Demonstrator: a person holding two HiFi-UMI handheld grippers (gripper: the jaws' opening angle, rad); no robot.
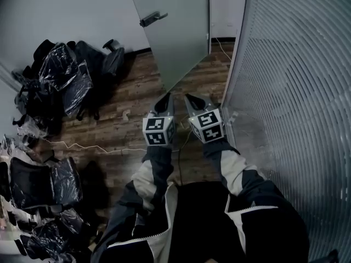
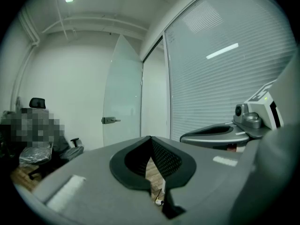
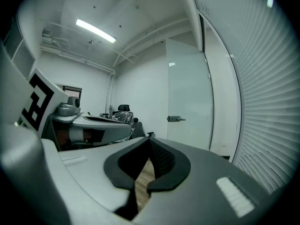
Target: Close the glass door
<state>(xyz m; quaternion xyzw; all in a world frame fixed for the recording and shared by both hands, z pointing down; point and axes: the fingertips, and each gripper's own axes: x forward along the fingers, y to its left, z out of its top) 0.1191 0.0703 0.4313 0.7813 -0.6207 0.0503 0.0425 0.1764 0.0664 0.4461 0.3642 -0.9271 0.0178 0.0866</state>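
Note:
The frosted glass door (image 1: 178, 26) stands ajar ahead of me, swung into the room, with a metal lever handle (image 1: 153, 18) on its left side. My left gripper (image 1: 164, 98) and right gripper (image 1: 192, 99) are held side by side over the wooden floor, short of the door and apart from it. Both have their jaws together with nothing in them. In the left gripper view the door (image 2: 123, 95) and handle (image 2: 110, 120) lie beyond the left gripper's tips (image 2: 150, 138). The right gripper view shows the door (image 3: 190, 93) and handle (image 3: 176, 119) past the right gripper's tips (image 3: 150, 136).
A glass wall with horizontal blinds (image 1: 296, 92) runs along the right. Office chairs wrapped in plastic (image 1: 66, 81) crowd the left, with more (image 1: 44, 185) nearer me. A thin white cable (image 1: 82, 146) trails across the wooden floor (image 1: 131, 97).

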